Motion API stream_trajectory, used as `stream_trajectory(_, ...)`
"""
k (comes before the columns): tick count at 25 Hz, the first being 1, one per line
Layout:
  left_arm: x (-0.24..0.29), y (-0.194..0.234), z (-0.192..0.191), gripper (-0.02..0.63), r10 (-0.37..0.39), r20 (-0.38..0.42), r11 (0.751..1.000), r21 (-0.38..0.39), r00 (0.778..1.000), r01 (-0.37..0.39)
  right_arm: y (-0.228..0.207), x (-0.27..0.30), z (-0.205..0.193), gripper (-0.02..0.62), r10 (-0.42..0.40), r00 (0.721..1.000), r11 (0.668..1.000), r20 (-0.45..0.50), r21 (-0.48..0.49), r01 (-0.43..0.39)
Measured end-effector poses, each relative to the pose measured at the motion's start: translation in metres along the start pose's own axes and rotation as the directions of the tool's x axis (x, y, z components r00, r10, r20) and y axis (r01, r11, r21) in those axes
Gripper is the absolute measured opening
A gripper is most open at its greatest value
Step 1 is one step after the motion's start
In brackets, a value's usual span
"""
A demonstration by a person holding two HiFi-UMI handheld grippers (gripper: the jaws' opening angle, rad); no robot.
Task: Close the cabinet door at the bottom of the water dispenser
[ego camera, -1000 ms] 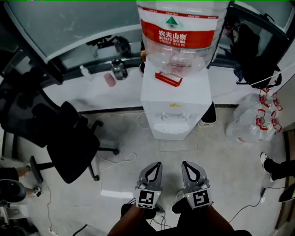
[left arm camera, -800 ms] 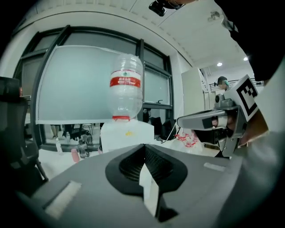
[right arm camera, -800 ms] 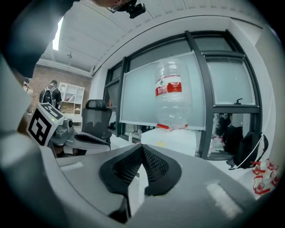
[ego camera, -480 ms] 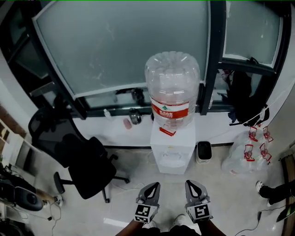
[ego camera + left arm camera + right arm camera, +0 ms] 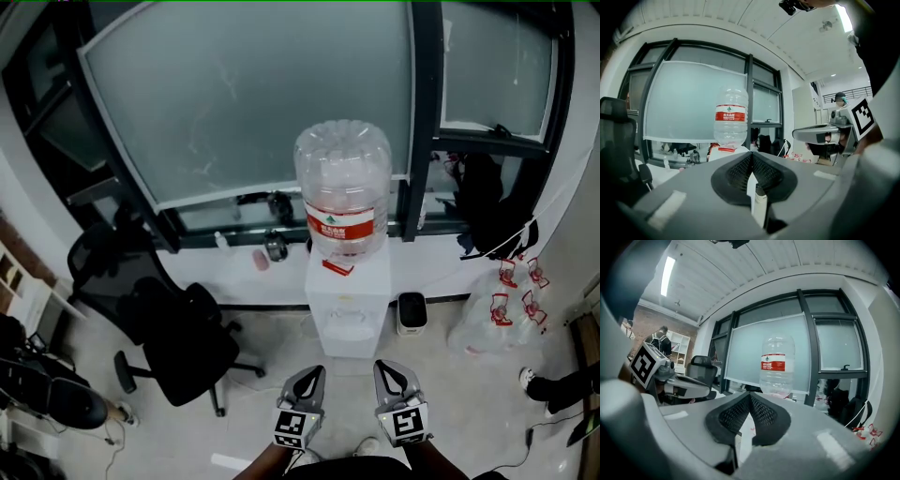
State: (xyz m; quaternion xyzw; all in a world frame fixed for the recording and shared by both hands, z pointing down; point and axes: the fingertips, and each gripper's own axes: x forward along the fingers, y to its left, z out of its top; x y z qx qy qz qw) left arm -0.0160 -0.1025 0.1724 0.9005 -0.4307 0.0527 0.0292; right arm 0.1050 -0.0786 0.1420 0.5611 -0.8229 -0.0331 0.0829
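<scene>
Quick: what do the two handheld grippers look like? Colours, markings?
Left gripper and right gripper match: grey tapered jaws, black mesh-textured pads, and a cube bearing a black-and-white square marker at each base.

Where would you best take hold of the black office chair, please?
On the black office chair, probably the top edge of its backrest, approached from behind: it stands upright and clear, and looks thin enough for jaws.

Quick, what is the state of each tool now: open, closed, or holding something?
Left tool: closed, holding nothing.
Right tool: closed, holding nothing.
</scene>
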Motion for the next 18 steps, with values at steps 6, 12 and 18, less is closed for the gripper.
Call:
stream_trajectory(6,-0.013,0.005,0.001,0.017,0.000,0.009,1.000,0.011,1.000,0.000,0.005,-0.003,0.004,0.002,-0.024,1.000,1.000,0.016,-0.015,0.024)
stream_trajectory(12,-0.022,0.013,0.000,0.017,0.003,0.013,1.000,0.011,1.000,-0.003,0.016,-0.004,0.009,0.002,-0.035,0.999,0.999,0.012,-0.031,0.036)
stream_trajectory(18,-0.030,0.020,-0.002,0.017,0.034,0.006,0.999,0.003,0.999,-0.034,0.024,-0.006,0.010,0.002,-0.042,0.999,0.999,0.029,-0.003,0.043)
